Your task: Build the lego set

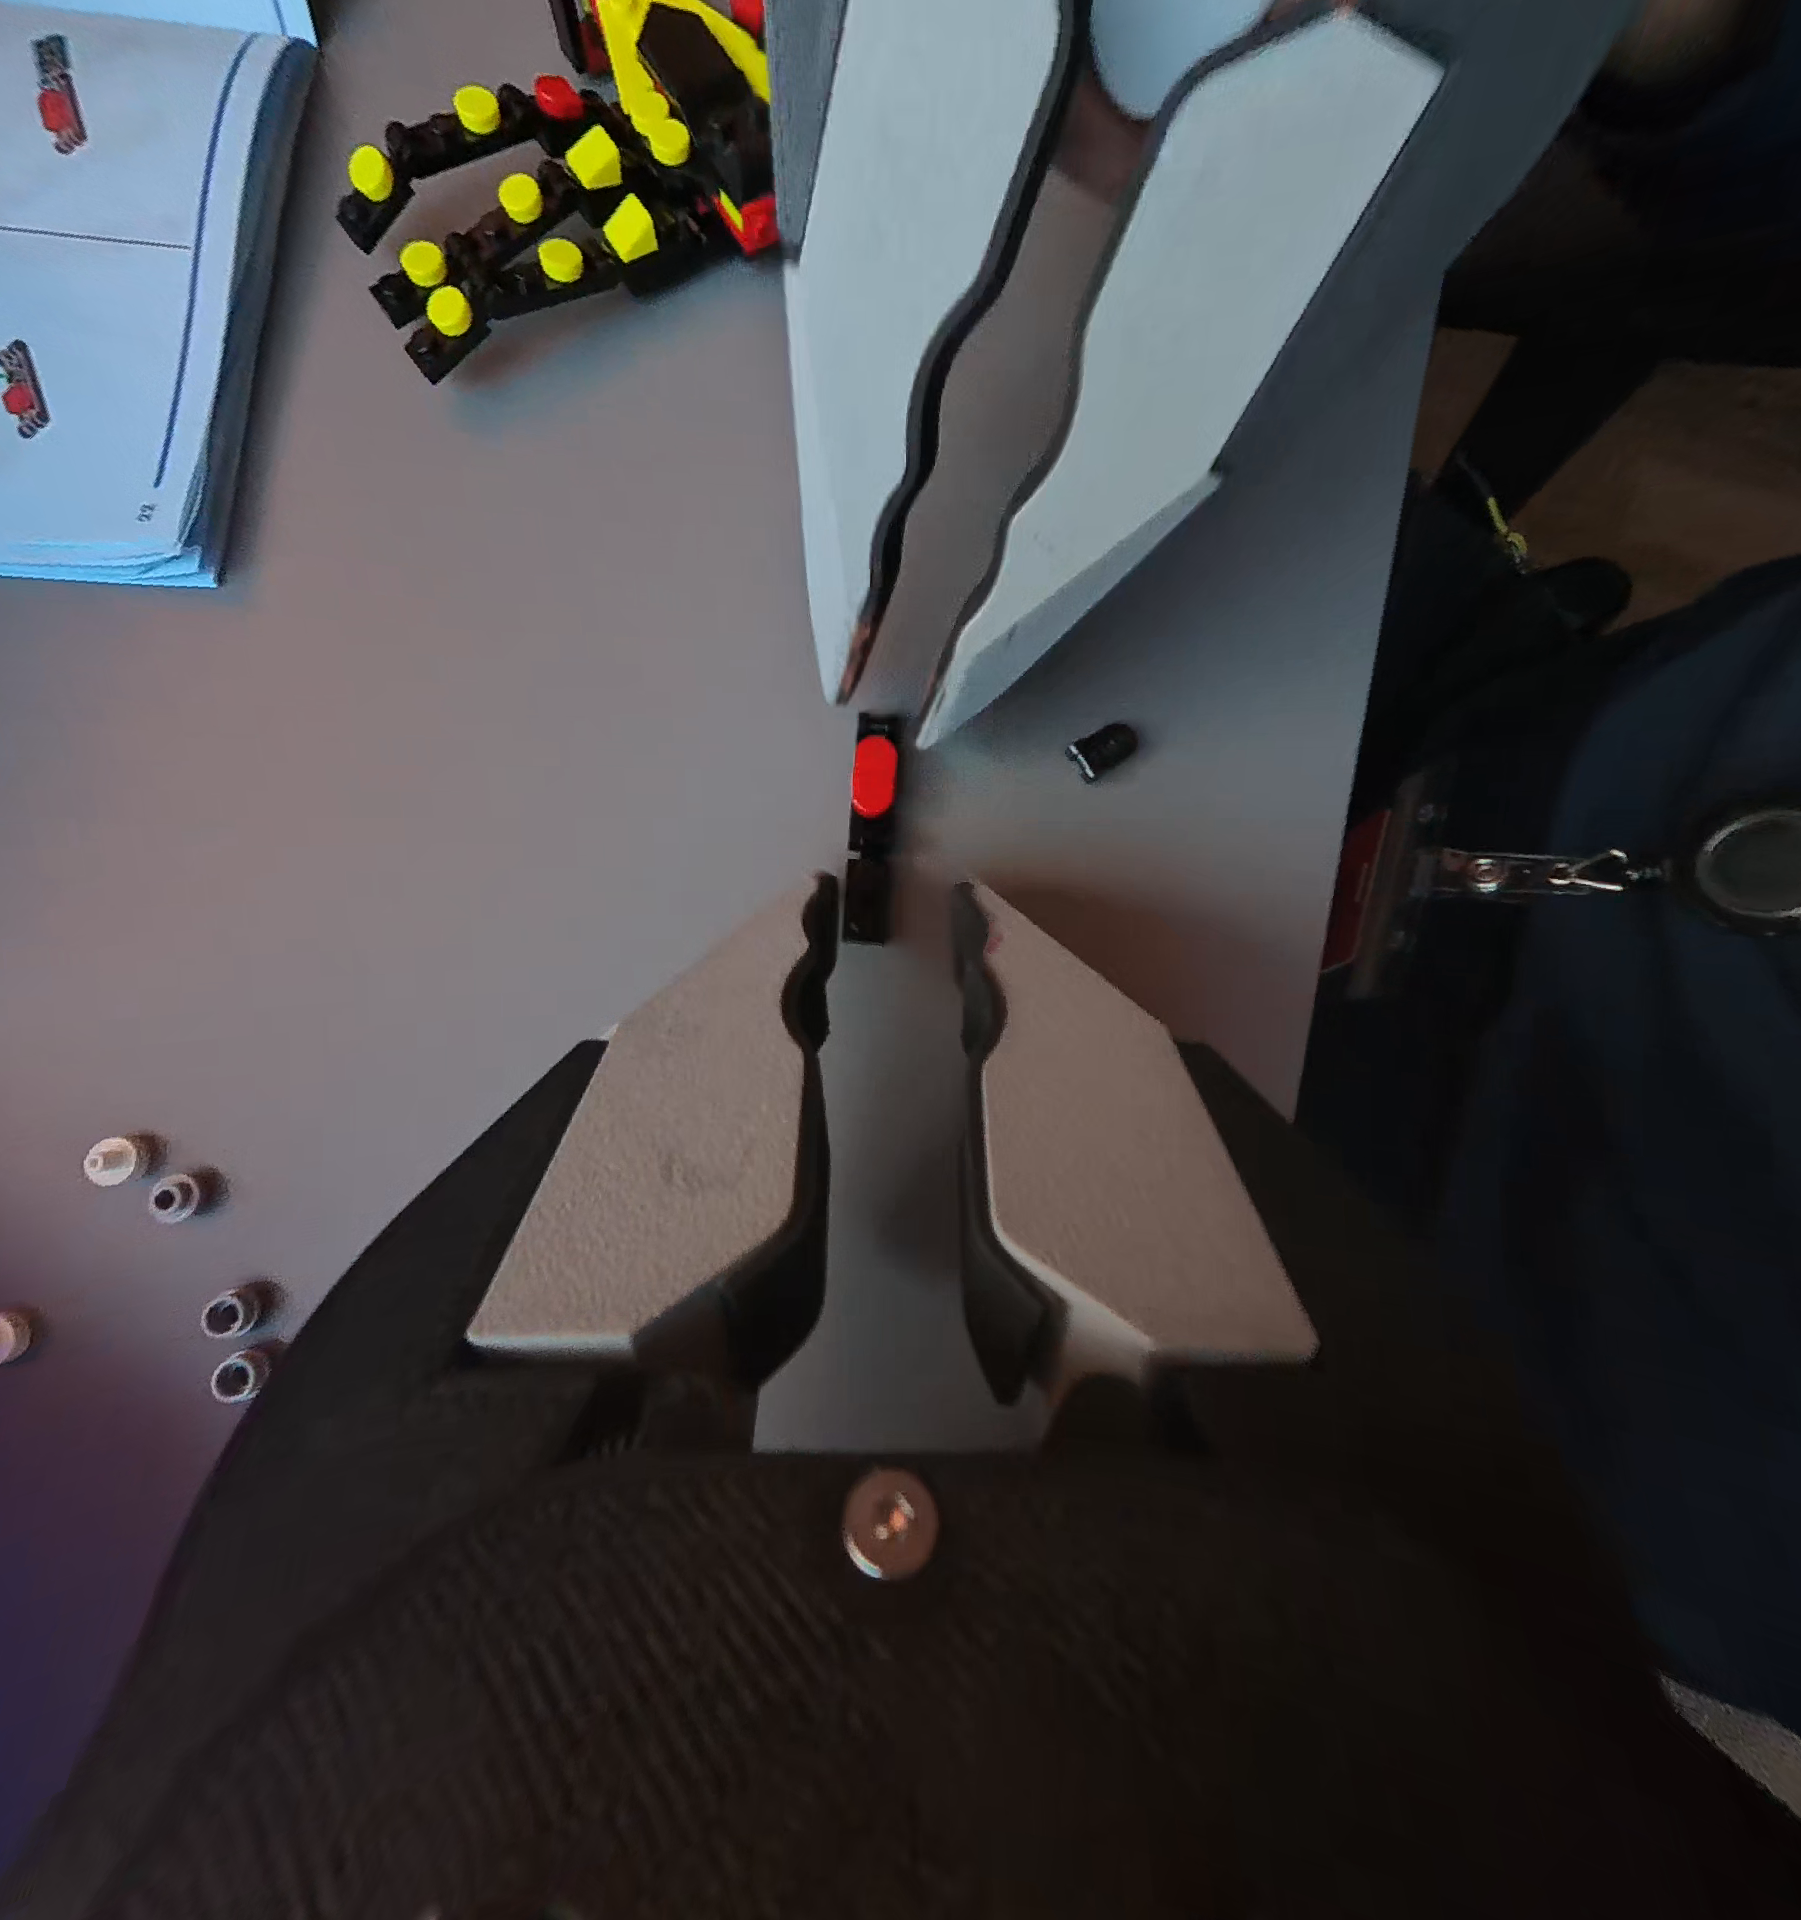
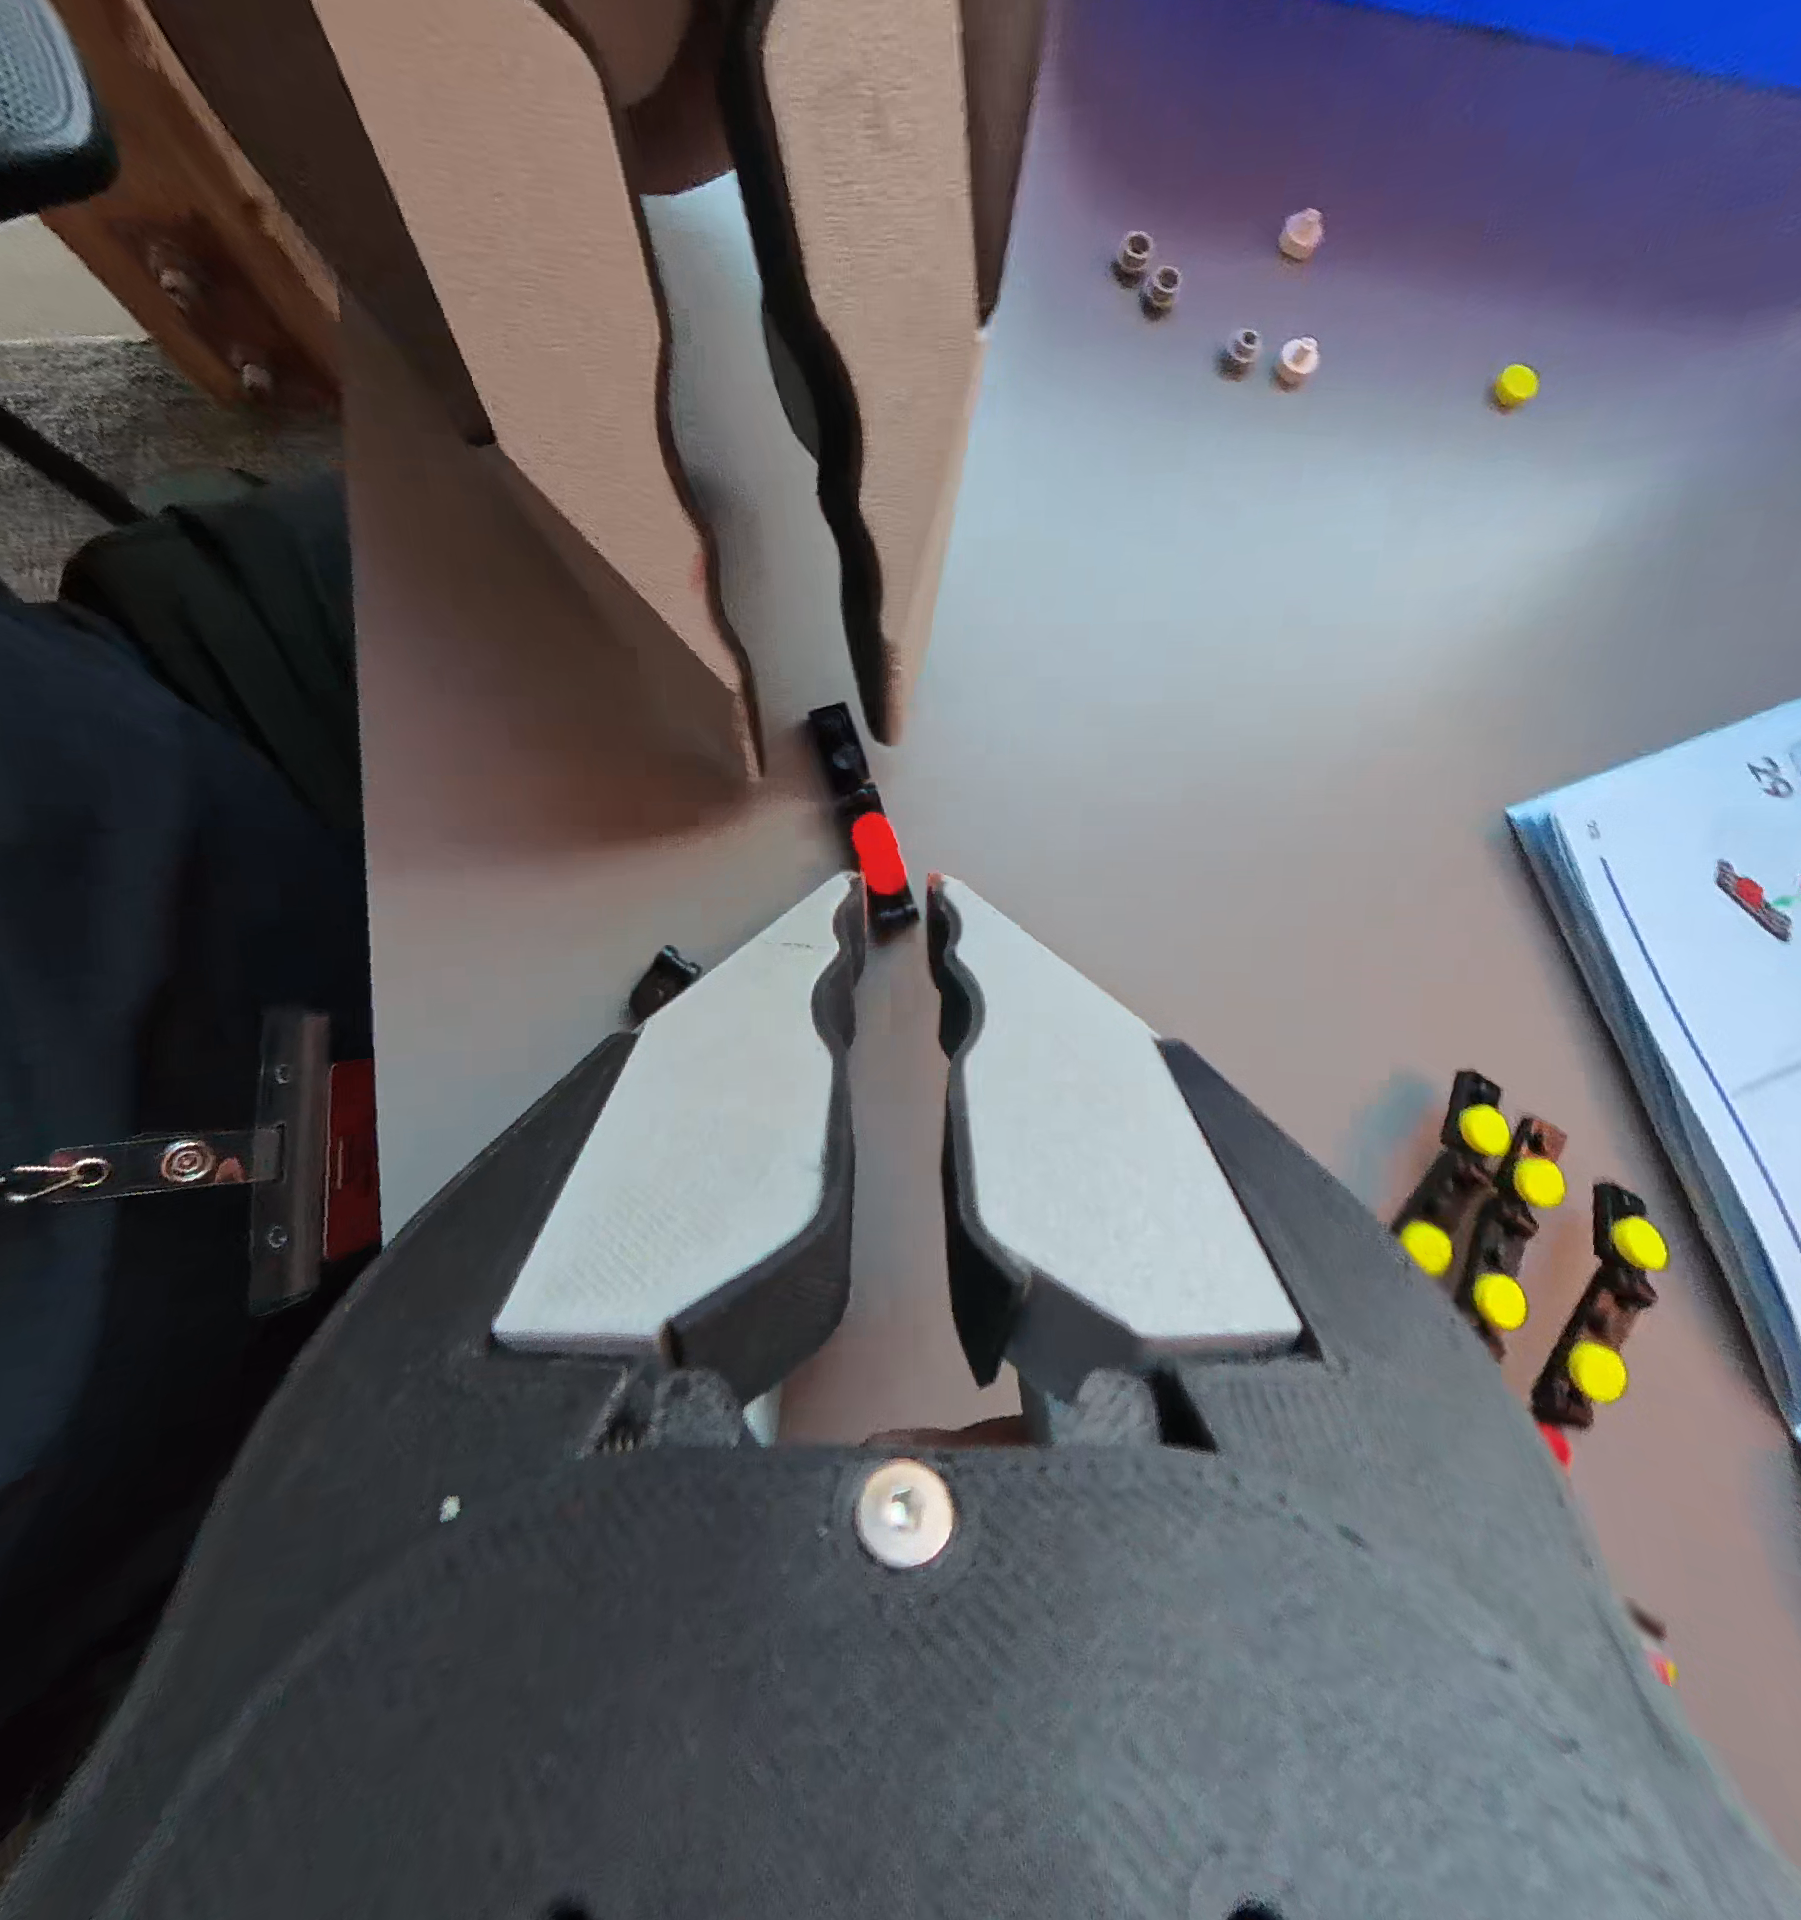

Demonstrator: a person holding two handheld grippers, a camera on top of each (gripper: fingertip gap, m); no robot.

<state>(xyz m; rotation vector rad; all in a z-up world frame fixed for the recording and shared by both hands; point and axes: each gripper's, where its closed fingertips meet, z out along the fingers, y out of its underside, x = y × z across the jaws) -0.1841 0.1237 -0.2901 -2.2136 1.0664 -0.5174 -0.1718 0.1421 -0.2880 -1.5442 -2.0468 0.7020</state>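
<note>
A short black Lego plate (image 1: 868, 902) with a red round tile (image 1: 873, 775) on it lies lengthwise between my two grippers, which face each other tip to tip. My left gripper (image 1: 894, 894) is open, its tips on either side of the plate's bare end with a gap on the right. My right gripper (image 2: 894, 894) is closed on the end nearest the red tile (image 2: 878, 852). The right gripper also shows at the top of the left wrist view (image 1: 891, 707), and the left gripper at the top of the right wrist view (image 2: 821, 748). I cannot tell whether the plate rests on the table.
A black model with yellow studs (image 1: 522, 218) stands beside an open instruction booklet (image 1: 75, 291). A small black piece (image 1: 1102, 750) lies near the table edge (image 1: 1322, 935), where a person sits. Several small round pieces (image 1: 179, 1195) and a yellow stud (image 2: 1516, 385) lie loose. Left and right tips are no more than a few centimetres apart. The small black piece (image 1: 1102, 750) is about 4 cm from both grippers' fingertips. My right wrist view (image 2: 668, 976) looks at it from another angle.
</note>
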